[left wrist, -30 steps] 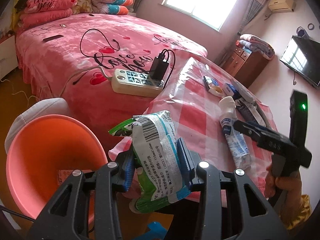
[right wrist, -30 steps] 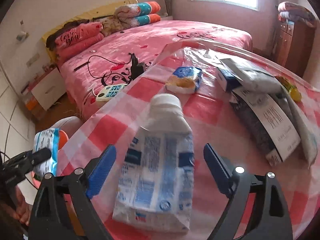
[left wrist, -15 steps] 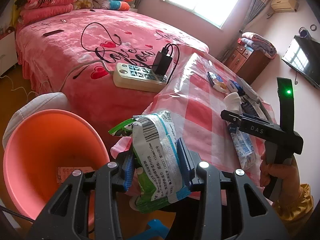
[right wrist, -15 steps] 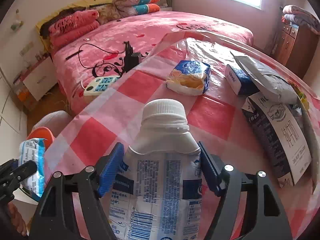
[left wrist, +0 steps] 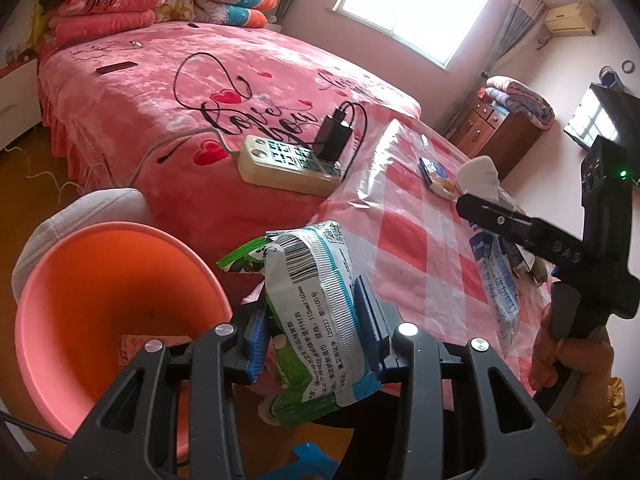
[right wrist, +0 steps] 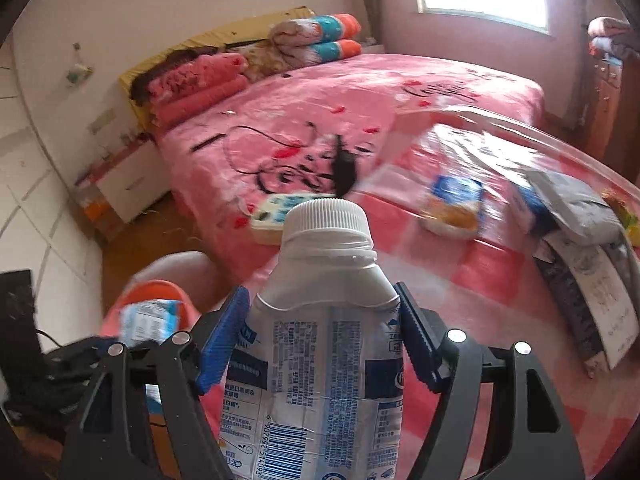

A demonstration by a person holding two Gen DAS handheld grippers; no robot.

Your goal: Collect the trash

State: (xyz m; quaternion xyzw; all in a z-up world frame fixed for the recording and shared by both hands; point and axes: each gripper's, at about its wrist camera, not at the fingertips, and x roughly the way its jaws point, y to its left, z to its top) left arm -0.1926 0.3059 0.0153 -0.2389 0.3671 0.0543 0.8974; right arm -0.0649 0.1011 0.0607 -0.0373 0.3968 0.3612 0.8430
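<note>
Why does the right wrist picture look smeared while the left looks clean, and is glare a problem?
Right wrist view: motion blur smears the bed and table, while the carton in the right gripper stays sharp. Left wrist view: sharp throughout, wrapper print legible. Both views: window blown out, fisheye bending the edges.

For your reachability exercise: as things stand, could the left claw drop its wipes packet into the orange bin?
Probably yes. The left claw is shut on the wipes packet, and the orange bin sits open just to its left and below, with nothing visible between them.
</note>
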